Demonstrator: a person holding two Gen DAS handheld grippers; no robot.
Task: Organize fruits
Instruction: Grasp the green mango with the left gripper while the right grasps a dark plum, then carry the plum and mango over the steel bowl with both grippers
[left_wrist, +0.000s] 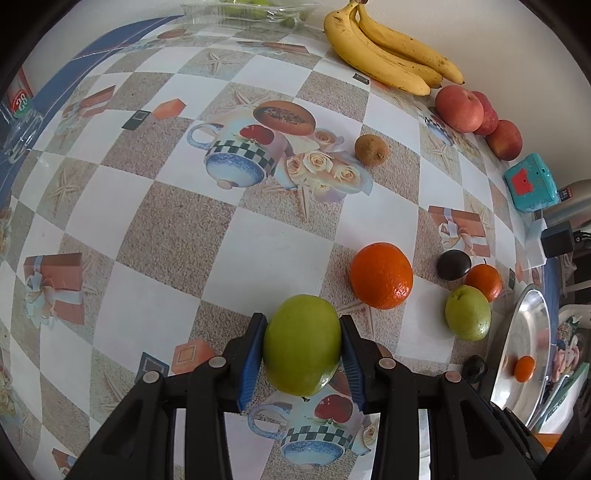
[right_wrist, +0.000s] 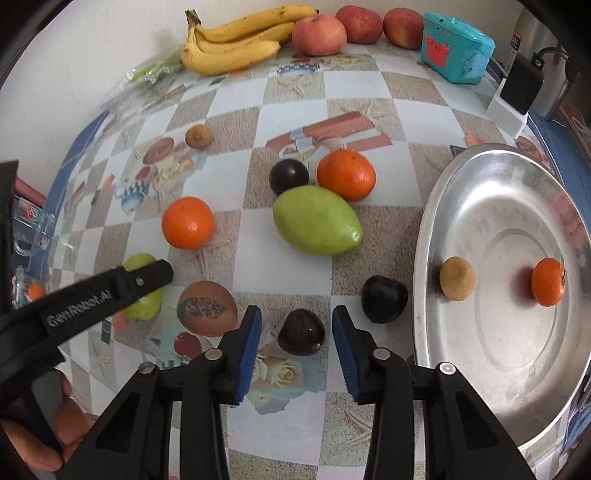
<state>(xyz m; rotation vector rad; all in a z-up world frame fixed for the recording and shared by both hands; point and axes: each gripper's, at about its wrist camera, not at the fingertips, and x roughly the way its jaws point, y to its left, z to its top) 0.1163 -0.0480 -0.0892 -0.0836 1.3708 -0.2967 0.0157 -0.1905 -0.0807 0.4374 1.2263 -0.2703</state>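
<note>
- The bench (right_wrist: 236, 107) wears a glossy checked cloth of white and sandy squares printed with teapots, roses and gift boxes.
- One round, shallow steel tray (right_wrist: 491, 177) sits at the bench's right side; it holds one small orange mandarin (right_wrist: 548, 282) and one small tan round fruit (right_wrist: 457, 283), well apart.
- One bunch of yellow bananas (right_wrist: 232, 40) lies along the back wall; three fingers show, perhaps a fourth behind.
- Three red apples (right_wrist: 319, 35) stand in a row beside the bananas, then one turquoise toy-like box (right_wrist: 456, 46).
- Two green guavas: one long one (right_wrist: 317, 221) lies loose mid-bench; the other (left_wrist: 302, 345) is clamped between the blue pads of the left tongs (left_wrist: 303, 354), narrowly parted around it and held above the cloth.
- Two oranges outside the tray: one (right_wrist: 346, 175) touches the loose guava's far end, one (right_wrist: 188, 228) lies alone to the left.
- Three dark purple plums: one (right_wrist: 289, 176) just beside the far orange, one (right_wrist: 384, 299) near the tray rim, one (right_wrist: 301, 332) between the pads of the right tongs (right_wrist: 297, 345).
- The right tongs stand a little wider than that plum, with a gap showing on each side, so nothing is gripped.
- One small brown kiwi-like fruit (right_wrist: 198, 136) sits alone towards the back left.
</note>
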